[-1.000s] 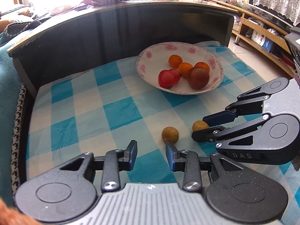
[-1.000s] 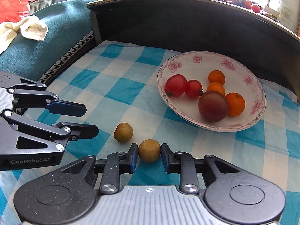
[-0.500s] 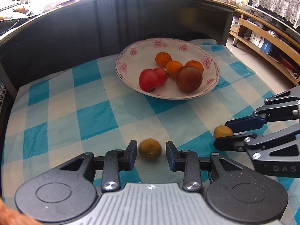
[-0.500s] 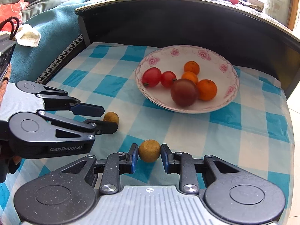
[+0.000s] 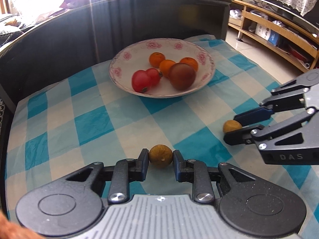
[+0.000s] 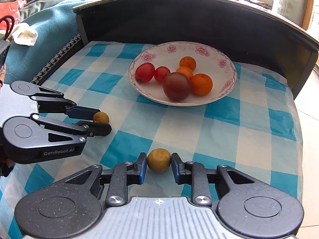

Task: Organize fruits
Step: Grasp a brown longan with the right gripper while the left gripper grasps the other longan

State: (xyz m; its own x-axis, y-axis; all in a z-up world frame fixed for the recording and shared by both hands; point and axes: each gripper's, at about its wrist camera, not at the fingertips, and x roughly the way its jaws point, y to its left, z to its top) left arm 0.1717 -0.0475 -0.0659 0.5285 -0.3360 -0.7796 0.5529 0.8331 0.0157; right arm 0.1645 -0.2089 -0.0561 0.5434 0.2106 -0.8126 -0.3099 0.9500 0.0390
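Two small brown round fruits are out on the blue checked cloth. My left gripper [image 5: 160, 157] is shut on one brown fruit [image 5: 160, 155]; it also shows in the right wrist view [image 6: 101, 118]. My right gripper [image 6: 159, 162] is shut on the other brown fruit [image 6: 159, 160], seen in the left wrist view [image 5: 231, 126]. A white floral plate [image 5: 207, 58] further back holds two red tomatoes [image 5: 141, 80], three oranges [image 5: 157, 59] and a dark plum [image 5: 181, 76].
A dark curved wall [image 5: 79, 33] closes the back of the cloth-covered surface [image 5: 93, 123]. A teal sofa [image 6: 43, 29] lies to the left, a wooden shelf unit [image 5: 279, 31] and floor to the right. The cloth's right edge [image 6: 299, 139] drops off.
My left gripper moved forward around its brown fruit and closed on it. My right gripper kept its fruit and drew back and right from the plate.
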